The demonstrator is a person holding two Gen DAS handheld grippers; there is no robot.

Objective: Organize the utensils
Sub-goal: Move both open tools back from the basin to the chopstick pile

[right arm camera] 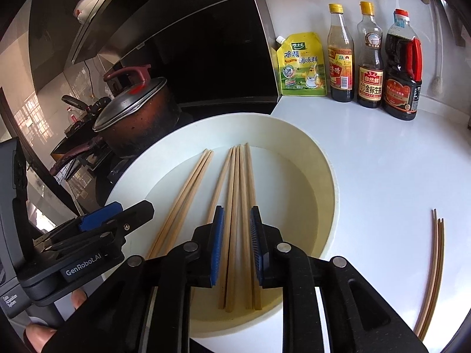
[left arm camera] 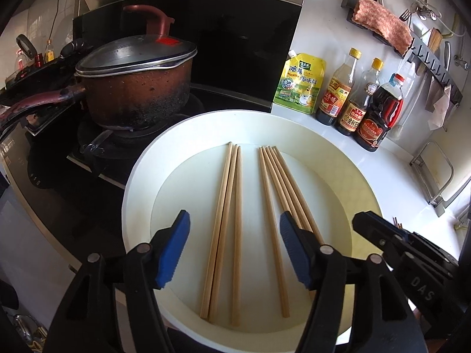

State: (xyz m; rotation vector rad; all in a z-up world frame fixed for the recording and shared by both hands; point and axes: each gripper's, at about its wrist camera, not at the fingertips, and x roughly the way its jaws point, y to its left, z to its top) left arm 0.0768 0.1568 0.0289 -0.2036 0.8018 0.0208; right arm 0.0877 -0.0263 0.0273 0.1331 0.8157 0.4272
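A white countertop [right arm camera: 382,176] carries a large round white basin [left arm camera: 138,182], which sits just beside a gas stove [left arm camera: 97,147] bearing a scorched brown lidded pot [left arm camera: 138,88]. Against the back wall stand a yellow seasoning pouch [right arm camera: 301,64], two yellow-capped bottles [right arm camera: 341,56] and a dark soy sauce jug [right arm camera: 401,79] in a row. Inside the basin lie wooden chopsticks in two bundles: a left group of three chopsticks [left arm camera: 223,229] and a right group of chopsticks [right arm camera: 238,206], both running lengthwise away from the cameras. A separate chopstick pair [right arm camera: 432,273] lies on the countertop, well apart to the right of the basin. The left gripper [left arm camera: 234,250] is spread wide over the basin, its blue pads [left arm camera: 173,250] flanking the left group without contact. The right gripper [right arm camera: 237,247] is above the right group, jaws narrowly apart and straddling several sticks; contact cannot be determined.
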